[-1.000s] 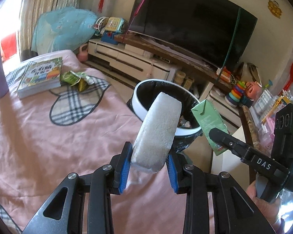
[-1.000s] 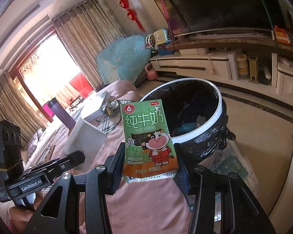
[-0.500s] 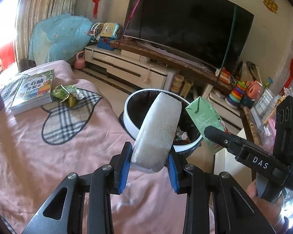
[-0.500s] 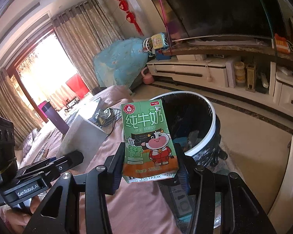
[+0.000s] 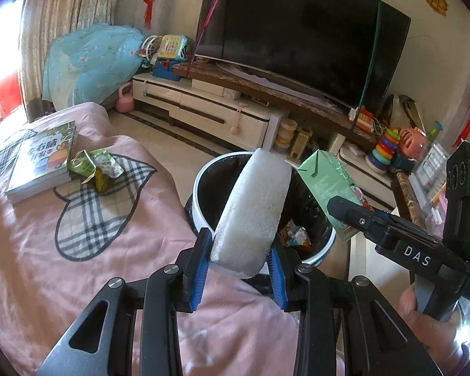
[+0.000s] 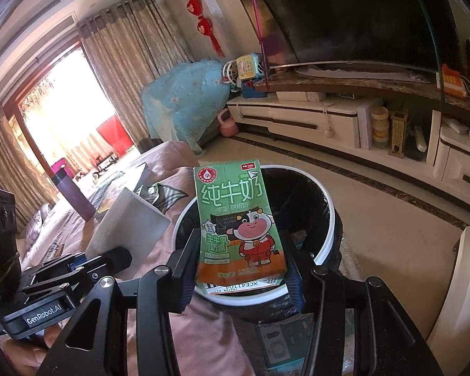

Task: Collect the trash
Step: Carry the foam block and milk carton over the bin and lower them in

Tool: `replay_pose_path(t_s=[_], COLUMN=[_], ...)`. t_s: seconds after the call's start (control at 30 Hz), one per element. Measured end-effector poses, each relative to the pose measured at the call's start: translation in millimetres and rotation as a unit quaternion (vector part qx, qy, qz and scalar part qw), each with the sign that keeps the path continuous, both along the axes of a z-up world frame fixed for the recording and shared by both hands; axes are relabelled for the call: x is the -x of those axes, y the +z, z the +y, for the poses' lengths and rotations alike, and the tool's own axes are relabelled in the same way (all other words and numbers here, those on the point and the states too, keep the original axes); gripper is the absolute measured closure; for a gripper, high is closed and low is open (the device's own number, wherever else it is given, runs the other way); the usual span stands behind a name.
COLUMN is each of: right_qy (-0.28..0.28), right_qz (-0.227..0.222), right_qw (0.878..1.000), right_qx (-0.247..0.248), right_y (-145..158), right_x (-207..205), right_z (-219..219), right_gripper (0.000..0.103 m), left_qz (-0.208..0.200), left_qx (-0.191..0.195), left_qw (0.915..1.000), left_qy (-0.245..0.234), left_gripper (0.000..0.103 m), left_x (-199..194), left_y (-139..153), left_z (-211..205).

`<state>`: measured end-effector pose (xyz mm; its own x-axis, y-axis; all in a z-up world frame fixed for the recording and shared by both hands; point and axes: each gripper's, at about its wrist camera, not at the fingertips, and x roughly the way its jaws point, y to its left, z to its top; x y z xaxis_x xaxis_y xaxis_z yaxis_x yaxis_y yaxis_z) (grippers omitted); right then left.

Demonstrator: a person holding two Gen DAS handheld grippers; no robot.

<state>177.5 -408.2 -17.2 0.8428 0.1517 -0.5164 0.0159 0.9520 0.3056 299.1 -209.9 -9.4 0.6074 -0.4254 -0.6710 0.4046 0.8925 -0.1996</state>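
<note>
My left gripper (image 5: 239,271) is clamped on a white foam block (image 5: 252,210), its blue pads pressed against the block's lower sides, so the jaws stand partly apart at the block's width. The block stands up and leans away from me, its top overlapping the rim of the trash bin (image 5: 203,219). My right gripper (image 6: 241,263) is closed on a green milk carton (image 6: 238,219), held upright by its lower half with the cartoon cow facing the camera.

From the right wrist, the carton covers the middle of the bin (image 6: 327,238), and I can only glimpse scraps inside the black liner. From the left wrist the foam hides much of the bin's mouth; some colourful wrappers show at the bottom, too small to name. The hand holding each tool is cut off at the frame edge.

Both pieces sit over or just before the bin's near rim, beside the pink bedspread (image 5: 47,266). Crumpled green wrappers (image 5: 94,169) lie on the bedspread next to a children's book (image 5: 44,159), well apart from both grippers.
</note>
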Motion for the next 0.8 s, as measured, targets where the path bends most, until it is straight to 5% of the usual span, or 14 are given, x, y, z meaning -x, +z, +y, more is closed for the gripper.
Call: replay_pose_path(t_s=[0.8], right_qy=[-0.006], right_qz=[0.029], right_qw=[1.0], right_qx=[0.005], right_y=[-6.9], right_x=[-29.5], right_z=[-16.6], right_gripper=[0.055], left_qz=[0.008], left_qx=[-0.017], left_qw=[0.9998], left_qy=[-0.002], left_gripper=[0.07], left_x=[-33.4], left_y=[-12.2], left_z=[-23.9])
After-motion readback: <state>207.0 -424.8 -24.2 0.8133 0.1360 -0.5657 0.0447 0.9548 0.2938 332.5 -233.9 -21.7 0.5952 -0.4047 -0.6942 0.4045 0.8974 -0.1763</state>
